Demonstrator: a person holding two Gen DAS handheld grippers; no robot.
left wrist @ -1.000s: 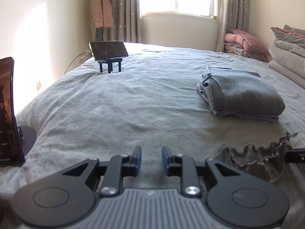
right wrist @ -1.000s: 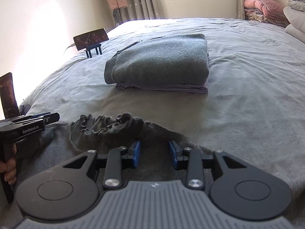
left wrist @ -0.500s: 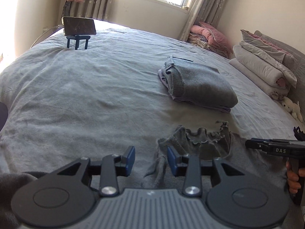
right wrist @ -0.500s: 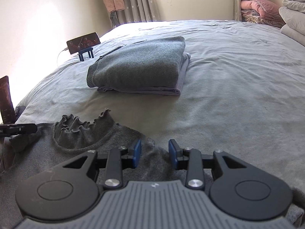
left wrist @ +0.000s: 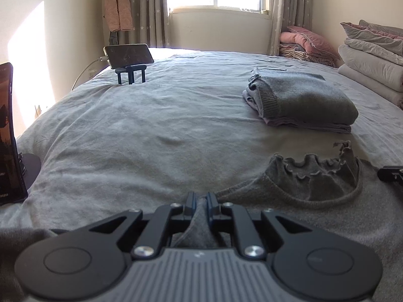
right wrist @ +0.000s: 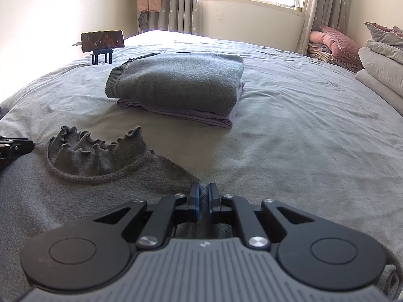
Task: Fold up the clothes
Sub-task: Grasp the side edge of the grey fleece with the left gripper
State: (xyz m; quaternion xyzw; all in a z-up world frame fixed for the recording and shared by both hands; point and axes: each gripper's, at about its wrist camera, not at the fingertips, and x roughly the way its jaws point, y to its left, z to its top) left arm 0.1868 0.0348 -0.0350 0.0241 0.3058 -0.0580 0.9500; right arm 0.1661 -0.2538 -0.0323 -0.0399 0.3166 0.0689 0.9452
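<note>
On a grey bed (left wrist: 126, 136) in a sunlit bedroom, I have both grippers at the shoulders of a dark grey top (right wrist: 63, 201) that lies flat at the near edge, its ruffled collar (right wrist: 95, 148) bunched toward the middle. The main risk, as I judge it, is a thin bite: each gripper seems to have only a small pinch of knit near the shoulder seam, so a quick lift could pull the cloth free on one side and leave the top skewed. The bedsheet might also be nipped along with the garment, dragging it up with the fold; I cannot tell from either view whether it is clear of the pads. An uneven lift would let the collar flop and spoil a clean fold line, and a long carry forward could bump the folded stack (left wrist: 302, 105) farther up the bed. The left gripper (left wrist: 200, 201) is nearly closed and closing further, with a ridge of the top's fabric squeezed up between its blue pads. The right gripper (right wrist: 203, 198) is likewise narrowing on the top's other shoulder edge, a thin slit showing between the pads with cloth under and behind them; it looks to be clamping fabric, though the bite is harder to see there.
</note>
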